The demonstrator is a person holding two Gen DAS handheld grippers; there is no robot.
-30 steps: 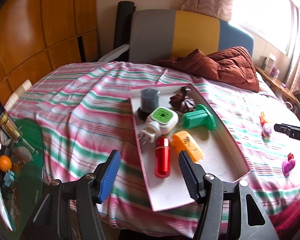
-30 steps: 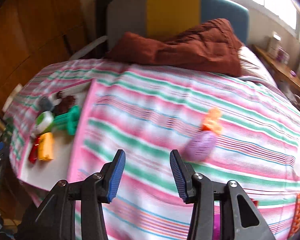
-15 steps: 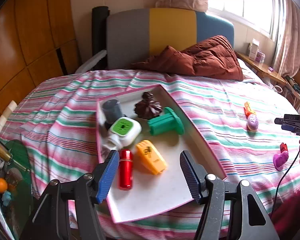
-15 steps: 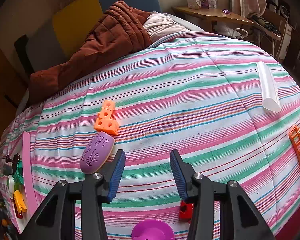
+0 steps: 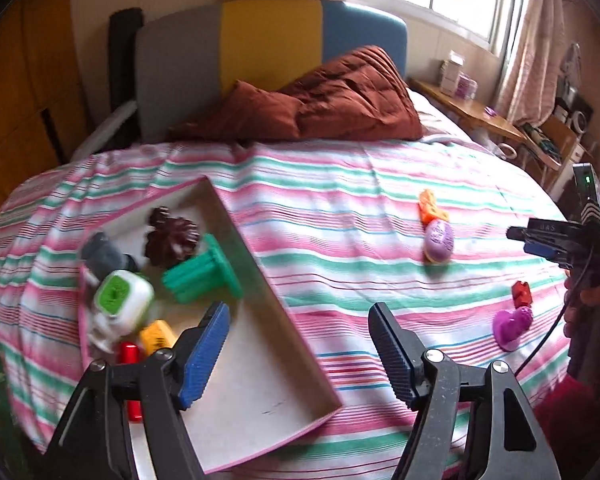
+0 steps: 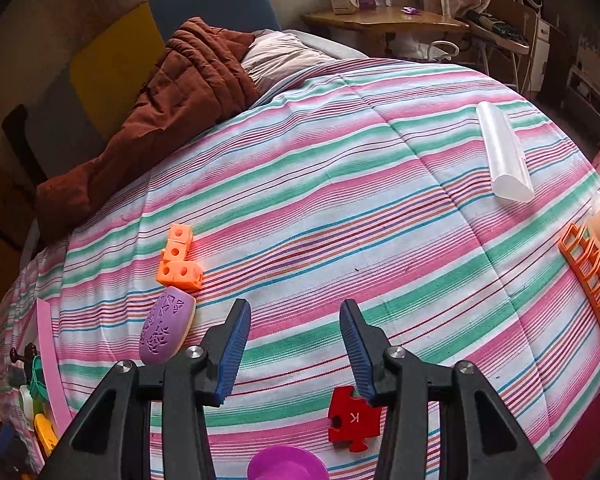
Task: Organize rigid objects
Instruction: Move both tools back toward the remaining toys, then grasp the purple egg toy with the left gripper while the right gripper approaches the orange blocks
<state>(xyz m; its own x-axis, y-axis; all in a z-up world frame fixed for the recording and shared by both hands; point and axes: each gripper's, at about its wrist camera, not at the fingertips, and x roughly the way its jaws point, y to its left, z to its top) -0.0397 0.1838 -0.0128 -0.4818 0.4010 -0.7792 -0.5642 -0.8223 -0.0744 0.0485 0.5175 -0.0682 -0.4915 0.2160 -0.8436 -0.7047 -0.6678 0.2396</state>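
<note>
My right claw (image 6: 294, 346) is wide open and holds nothing. It hangs over the striped bed cover (image 6: 340, 184), with the flat red puzzle piece (image 6: 350, 420) just under its right finger and a round purple plastic toy (image 6: 286, 466) near the bottom edge. My left claw (image 5: 300, 354) is open and empty too, above the pink-edged cardboard tray (image 5: 260, 396), where some toys already lie. I think the red piece comes next. It lies very flat, so I should go straight down, put one finger on each side, and squeeze slowly so it does not slip into the soft cover.
</note>
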